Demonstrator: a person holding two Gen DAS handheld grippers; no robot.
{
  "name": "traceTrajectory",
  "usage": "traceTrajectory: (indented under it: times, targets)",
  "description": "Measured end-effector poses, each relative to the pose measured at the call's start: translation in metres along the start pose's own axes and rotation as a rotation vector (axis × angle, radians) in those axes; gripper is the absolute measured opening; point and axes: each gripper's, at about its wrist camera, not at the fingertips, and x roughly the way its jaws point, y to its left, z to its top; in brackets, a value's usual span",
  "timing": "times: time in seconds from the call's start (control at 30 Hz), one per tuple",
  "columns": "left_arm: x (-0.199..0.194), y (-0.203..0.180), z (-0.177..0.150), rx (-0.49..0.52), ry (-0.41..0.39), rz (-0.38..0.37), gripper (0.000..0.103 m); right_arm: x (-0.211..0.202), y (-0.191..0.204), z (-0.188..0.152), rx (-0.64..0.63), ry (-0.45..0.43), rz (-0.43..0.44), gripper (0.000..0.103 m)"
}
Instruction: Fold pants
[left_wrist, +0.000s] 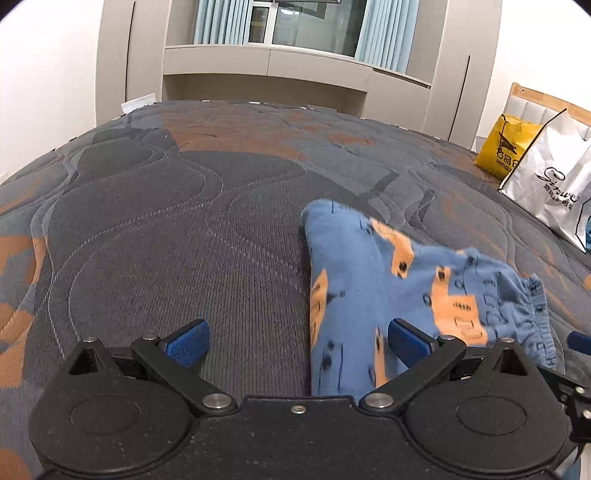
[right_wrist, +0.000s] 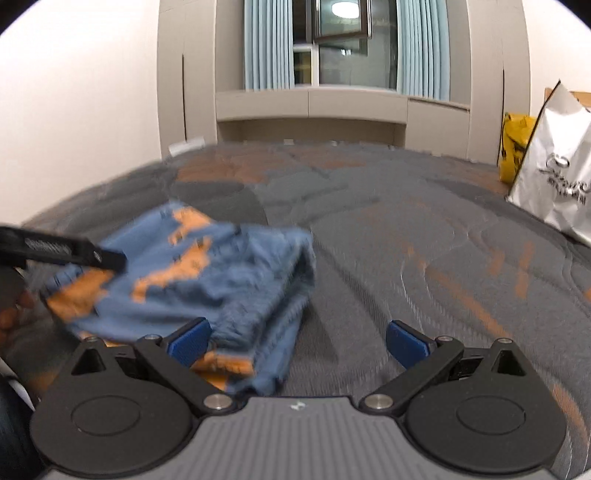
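Left wrist view: blue fleece pants with orange patches (left_wrist: 391, 295) lie bunched, partly folded on grey quilted bed (left_wrist: 184, 221). My left fingers (left_wrist: 297, 341) and right fingers (right_wrist: 297, 341) spread, empty. Judgement: pinch both layers at edge, smooth flat.

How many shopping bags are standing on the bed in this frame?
2. A yellow bag stands at the far right edge of the bed, and a white bag stands right beside it, nearer the camera. Others could lie outside the views.
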Motion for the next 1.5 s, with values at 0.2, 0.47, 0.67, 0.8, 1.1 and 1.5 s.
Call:
traceTrajectory:
  times: [0.2,0.47,0.67,0.8,1.1,1.5]
  targets:
    - [-0.020,0.007,-0.018,-0.002,-0.026,-0.021,0.103,-0.009,-0.006,-0.003,0.048,-0.024,0.020,0.103]
    - [-0.032,0.002,-0.021,-0.015,-0.074,-0.171,0.103,0.008,-0.020,0.031,0.072,-0.045,0.146,0.103]
    - [-0.015,-0.006,-0.023,-0.028,-0.036,-0.143,0.103,0.057,-0.022,0.052,0.080,0.067,0.235,0.103]
    - [-0.014,-0.004,-0.022,-0.034,-0.035,-0.145,0.103,0.076,-0.024,0.050,0.104,0.105,0.251,0.103]
    - [-0.012,-0.005,-0.021,-0.031,-0.033,-0.127,0.103,0.076,-0.027,0.046,0.110,0.089,0.261,0.103]
    - [-0.015,0.006,-0.015,-0.099,-0.029,-0.152,0.102,0.076,-0.026,0.046,0.114,0.084,0.257,0.103]
